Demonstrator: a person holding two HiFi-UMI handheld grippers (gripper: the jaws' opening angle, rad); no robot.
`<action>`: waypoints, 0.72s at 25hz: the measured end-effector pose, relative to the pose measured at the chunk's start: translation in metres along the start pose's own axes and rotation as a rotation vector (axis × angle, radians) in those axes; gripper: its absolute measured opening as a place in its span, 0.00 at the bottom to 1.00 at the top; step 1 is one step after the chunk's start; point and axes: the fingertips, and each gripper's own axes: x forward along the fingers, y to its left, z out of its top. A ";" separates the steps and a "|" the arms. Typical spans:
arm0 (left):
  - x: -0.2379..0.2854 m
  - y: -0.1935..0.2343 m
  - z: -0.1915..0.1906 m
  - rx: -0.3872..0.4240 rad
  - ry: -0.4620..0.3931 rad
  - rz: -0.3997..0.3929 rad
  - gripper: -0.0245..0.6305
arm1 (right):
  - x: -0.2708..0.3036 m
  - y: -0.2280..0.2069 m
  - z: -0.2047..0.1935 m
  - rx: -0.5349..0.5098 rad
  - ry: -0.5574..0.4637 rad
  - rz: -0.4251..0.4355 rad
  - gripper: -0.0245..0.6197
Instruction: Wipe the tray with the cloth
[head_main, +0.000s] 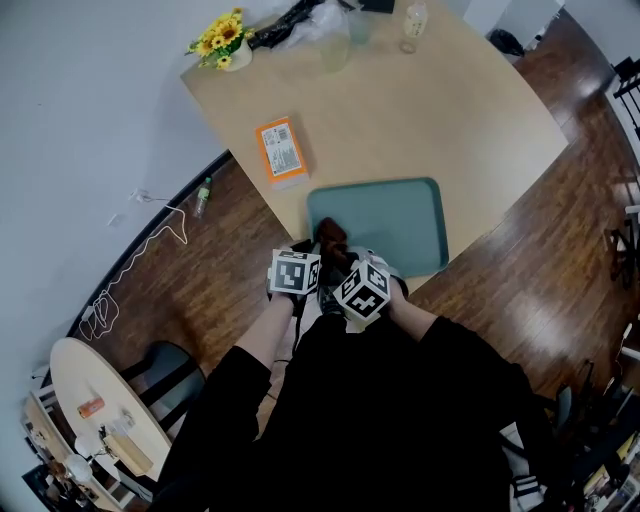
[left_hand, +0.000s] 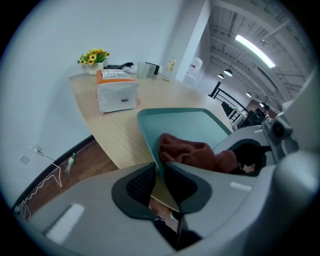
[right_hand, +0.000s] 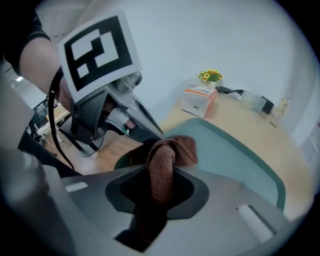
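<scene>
At the near edge of the table (head_main: 430, 110), my left gripper (left_hand: 159, 181) has its 2 jaws pinched tight on the rim of the green tray (left_hand: 186, 125), close to its near left corner. My right gripper (right_hand: 161, 189) has its 2 jaws squeezed on the brown cloth (right_hand: 169, 152). The cloth sticks out in front in 1 fat lump. That lump sits at the near end of the tray, just beside my left gripper. The rest of the tray past it is bare.

I think the wiping is only at its start. To do it well, my left gripper should hold the rim firm and low, so the tray does not slide or tip off the table edge. My right gripper should press the lump down until it goes flat, because a round lump rubs only a small spot. Then I should push it slowly to the far end and pull it back, row by row, and get into all 4 corners. My 2 grippers are very close, so I must not bump them together.
</scene>
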 end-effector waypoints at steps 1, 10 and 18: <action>-0.001 0.000 0.000 0.005 0.003 0.000 0.10 | -0.007 -0.006 -0.010 0.008 0.002 -0.012 0.17; 0.000 0.000 0.000 0.010 0.003 0.013 0.10 | -0.103 -0.123 -0.148 0.219 0.052 -0.262 0.17; 0.000 0.001 0.000 -0.024 0.008 0.016 0.10 | -0.093 -0.109 -0.134 0.267 0.042 -0.212 0.17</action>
